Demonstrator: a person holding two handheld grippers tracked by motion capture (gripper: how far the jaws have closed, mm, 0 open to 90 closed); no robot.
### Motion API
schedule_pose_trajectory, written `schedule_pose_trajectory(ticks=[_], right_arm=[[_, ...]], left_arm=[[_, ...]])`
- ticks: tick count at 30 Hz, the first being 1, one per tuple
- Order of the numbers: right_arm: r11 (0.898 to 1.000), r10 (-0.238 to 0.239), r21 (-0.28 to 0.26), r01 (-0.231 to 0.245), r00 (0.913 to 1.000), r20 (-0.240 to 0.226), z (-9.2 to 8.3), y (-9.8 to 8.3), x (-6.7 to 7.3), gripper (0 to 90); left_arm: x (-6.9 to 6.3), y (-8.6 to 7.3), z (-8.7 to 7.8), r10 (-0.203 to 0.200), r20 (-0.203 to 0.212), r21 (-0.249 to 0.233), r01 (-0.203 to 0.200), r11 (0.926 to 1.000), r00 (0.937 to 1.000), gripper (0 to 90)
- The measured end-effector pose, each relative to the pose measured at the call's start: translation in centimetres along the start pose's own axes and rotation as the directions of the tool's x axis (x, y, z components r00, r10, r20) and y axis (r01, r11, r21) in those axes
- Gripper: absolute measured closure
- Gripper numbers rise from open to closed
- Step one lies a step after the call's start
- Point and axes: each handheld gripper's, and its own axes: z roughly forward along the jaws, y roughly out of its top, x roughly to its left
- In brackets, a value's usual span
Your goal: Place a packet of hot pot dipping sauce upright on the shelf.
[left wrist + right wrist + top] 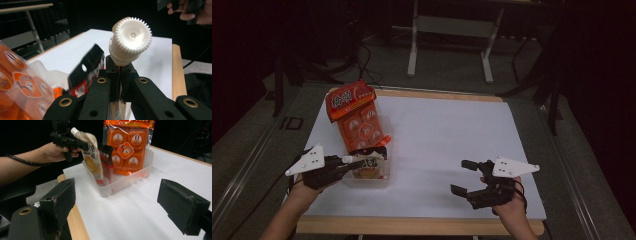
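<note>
My left gripper [346, 164] is shut on the neck of a spout pouch [368, 165], just under its white ribbed cap [130, 42]. The pouch [92, 157] hangs at the near end of a clear plastic bin [384, 176]. In the left gripper view the jaws [119, 67] press together below the cap. A tall orange snack pack [357, 116] stands tilted in the bin's far end, and a dark red-and-black packet [87, 67] sits beside the pouch. My right gripper [464, 177] rests open over the white mat at the right, nothing between its fingers [57, 200].
The bin stands on a white mat [442, 135] over a wood-edged table [422, 226]. The left hand and left gripper [67, 138] hold the pouch above the bin [125, 182]. Metal table legs [413, 50] stand on the floor behind.
</note>
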Motion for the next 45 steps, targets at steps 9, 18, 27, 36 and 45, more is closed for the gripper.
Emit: schedule_pose_trajectory(ticks=[9,18,27,36,45], right_arm=[[1.0,0.004,0.004,-0.004,1.0,-0.003,0.1,-0.1,-0.1,15.0],[1.0,0.007,0.001,-0.007,0.9999,-0.008,0.0,-0.1,0.0,15.2],[1.0,0.014,0.005,-0.014,0.9998,-0.013,0.1,-0.2,0.0,15.1],[1.0,0.012,0.008,-0.012,0.9999,-0.012,0.1,-0.2,0.0,15.2],[1.0,0.016,0.008,-0.016,0.9998,-0.01,0.0,-0.3,-0.1,15.2]], left_arm=[[-0.3,-1.0,1.3,0.005,0.021,0.078,-0.007,0.9969,0.9998,87.4],[-0.6,-0.8,2.1,0.005,0.027,0.115,-0.008,0.9934,0.9996,85.7],[-1.3,0.4,2.0,0.019,0.02,0.067,-0.02,0.9976,0.9996,66.7],[-2.0,2.4,1.8,-0.005,-0.007,0.078,0.006,0.997,1.0,61.4],[-3.1,3.9,1.6,0.028,-0.034,0.064,-0.026,0.9976,0.999,59.7]])
